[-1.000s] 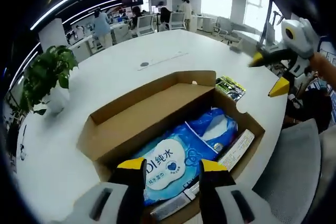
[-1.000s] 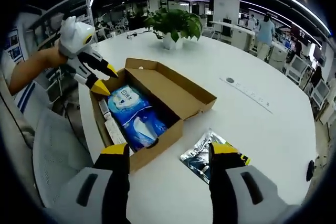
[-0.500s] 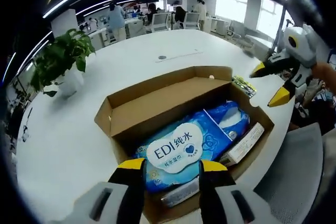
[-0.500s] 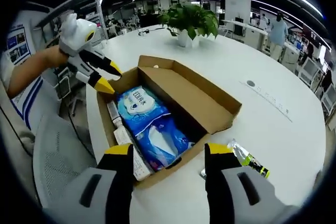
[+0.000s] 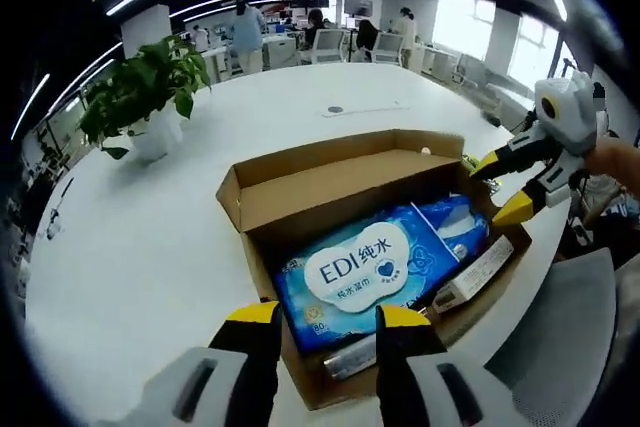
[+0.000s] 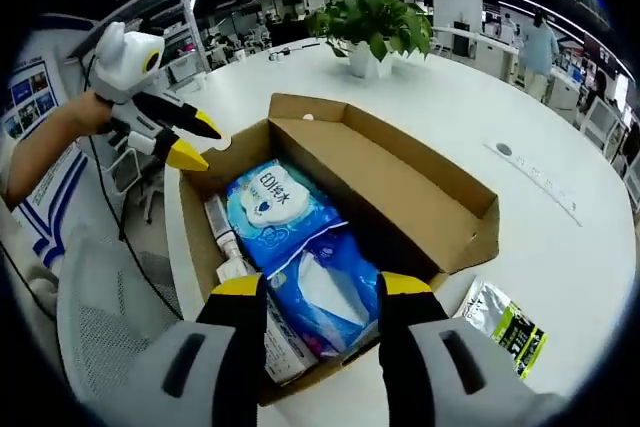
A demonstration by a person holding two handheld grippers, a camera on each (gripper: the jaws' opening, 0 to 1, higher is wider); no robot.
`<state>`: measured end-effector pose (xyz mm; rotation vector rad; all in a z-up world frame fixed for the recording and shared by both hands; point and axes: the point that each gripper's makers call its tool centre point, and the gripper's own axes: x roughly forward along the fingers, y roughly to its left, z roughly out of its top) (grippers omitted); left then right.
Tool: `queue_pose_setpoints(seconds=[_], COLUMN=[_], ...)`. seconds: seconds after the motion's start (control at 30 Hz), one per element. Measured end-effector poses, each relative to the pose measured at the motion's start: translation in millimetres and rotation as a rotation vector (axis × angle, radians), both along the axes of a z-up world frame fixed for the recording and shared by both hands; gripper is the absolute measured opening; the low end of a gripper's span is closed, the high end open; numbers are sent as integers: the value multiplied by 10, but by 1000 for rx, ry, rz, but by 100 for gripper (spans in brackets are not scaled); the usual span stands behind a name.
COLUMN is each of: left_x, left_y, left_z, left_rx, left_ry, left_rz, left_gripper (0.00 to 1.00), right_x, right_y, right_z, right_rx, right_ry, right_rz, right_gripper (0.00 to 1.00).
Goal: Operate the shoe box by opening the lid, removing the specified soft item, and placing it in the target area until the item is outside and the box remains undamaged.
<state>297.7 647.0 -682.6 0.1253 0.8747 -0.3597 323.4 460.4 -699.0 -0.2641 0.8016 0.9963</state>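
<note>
Nearing shoe box (image 6: pixel 420 207) | both tongs closer, seemingly open | wipes pack (image 5: pixel 365 272) unmoved

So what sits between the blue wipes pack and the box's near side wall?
In the right gripper view, a slim tube and a long white carton lie end to end between the wipes pack and the shoe box wall.

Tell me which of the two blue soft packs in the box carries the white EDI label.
The flat wet-wipe pack, lying at the left gripper's end of the shoe box. The other blue pack beside it is crumpled, without that label.
</note>
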Motion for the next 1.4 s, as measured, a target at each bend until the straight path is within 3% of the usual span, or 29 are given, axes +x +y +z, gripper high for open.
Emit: queue_pose_setpoints(seconds=[0.43,0.6,1.1,1.27,1.4], left_x=[-65,-113,-204,-203,-203], left_y=[236,264,301,310,312], left_z=[-142,-206,-394,-404,-406], left_rx=[13,5,-2,-22,-24], left_ry=[6,19,54,46,46], left_rz=[96,121,143,166,174], left_gripper=[29,26,10,10,9], right_x=[108,110,128,139,138], right_y=[248,321,582,640,634], right_z=[-178,-273,-463,-496,-490], right_rx=[65,57,35,39,27], right_ry=[73,95,111,138,110], right_rz=[-84,-93,-76,-111,-110], right_gripper=[25,23,12,12,10])
